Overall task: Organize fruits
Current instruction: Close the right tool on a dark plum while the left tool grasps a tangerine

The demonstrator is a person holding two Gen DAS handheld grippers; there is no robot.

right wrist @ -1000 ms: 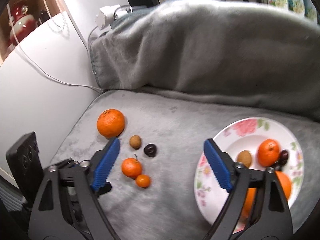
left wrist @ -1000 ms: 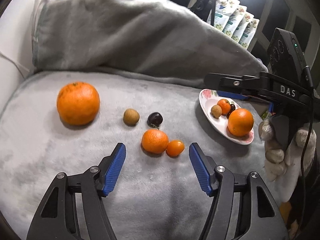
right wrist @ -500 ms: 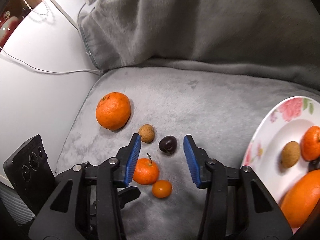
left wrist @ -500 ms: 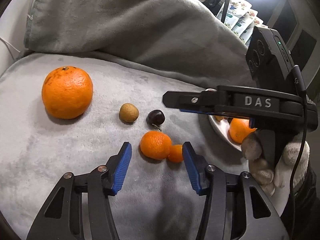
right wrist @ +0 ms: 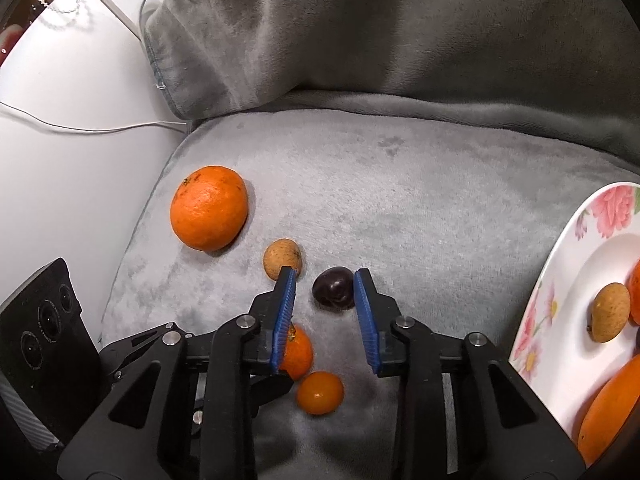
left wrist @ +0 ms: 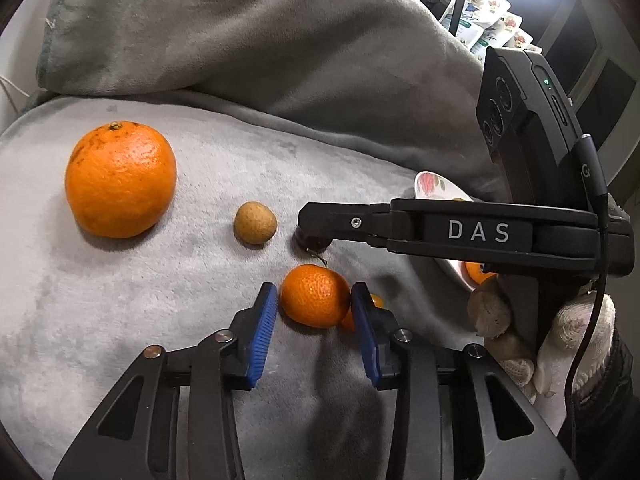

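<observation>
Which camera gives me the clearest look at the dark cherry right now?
The right wrist view: the dark cherry sits unobstructed between the closing jaws of the right hand-held gripper. In the left wrist view only a sliver shows beneath that gripper's finger.

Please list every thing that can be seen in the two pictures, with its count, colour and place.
large orange: one, orange, far left on the blanket
small brown fruit: one, tan, right of it
dark fruit: one, dark purple, between the right gripper's closing jaws
mandarin: one, orange, between the left gripper's closing jaws
tiny orange fruit: one, orange, beside the mandarin
plate: one, white, floral, right, holding fruit
blanket: one, grey, underneath
left gripper: black, blue pads
right gripper: black, blue pads
gloved hand: white, holding the right gripper
</observation>
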